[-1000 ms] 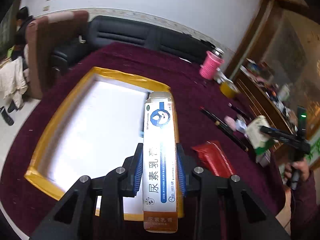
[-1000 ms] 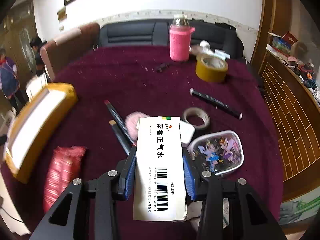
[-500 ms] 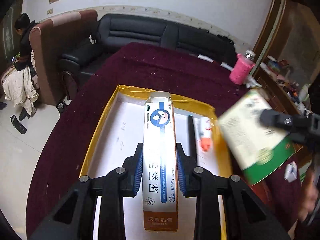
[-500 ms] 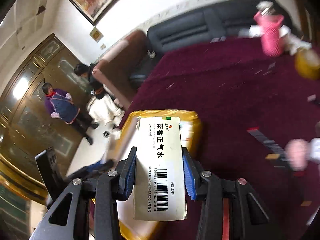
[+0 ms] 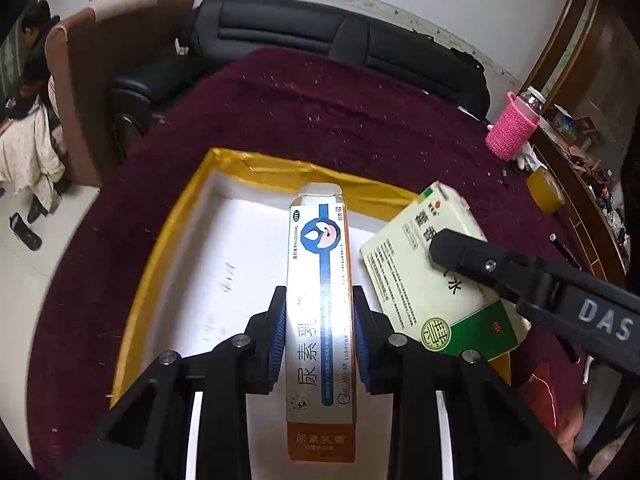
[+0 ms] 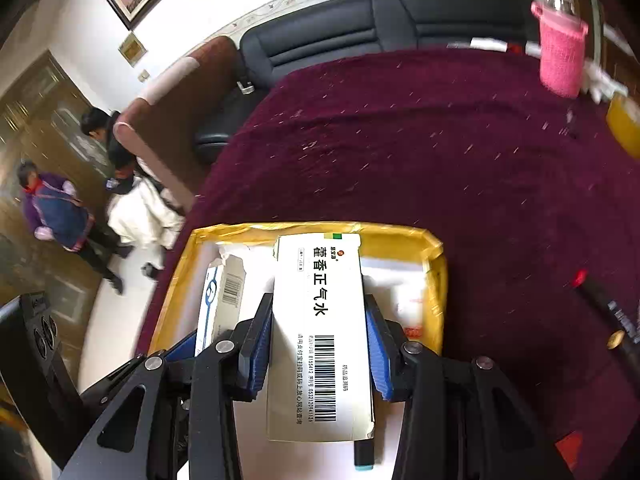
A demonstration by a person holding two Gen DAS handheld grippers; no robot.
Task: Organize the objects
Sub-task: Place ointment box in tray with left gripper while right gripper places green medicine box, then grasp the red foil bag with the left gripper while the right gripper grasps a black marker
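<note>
My left gripper (image 5: 319, 308) is shut on a long white, blue and orange ointment box (image 5: 320, 280), held above the white floor of a yellow-rimmed tray (image 5: 256, 168). My right gripper (image 6: 318, 316) is shut on a wider white medicine box with a barcode (image 6: 320, 336), also over the tray (image 6: 304, 229). In the left wrist view that box (image 5: 424, 280) hangs just right of the ointment box, clamped by the black right gripper's finger (image 5: 480, 260). In the right wrist view the ointment box (image 6: 220, 296) shows at the left, with the left gripper beside it.
The tray sits on a dark red tablecloth (image 5: 320, 112). A pink-sleeved bottle (image 5: 514, 130) and a yellow tape roll (image 5: 545, 192) stand at the far right. A black pen (image 6: 608, 312) lies right of the tray. A black sofa (image 5: 320, 36) is behind the table; people stand at left.
Both grippers have swung left from the cluttered side of the table to above the tray, each still holding its box. The right gripper's box now hangs close beside the ointment box.
</note>
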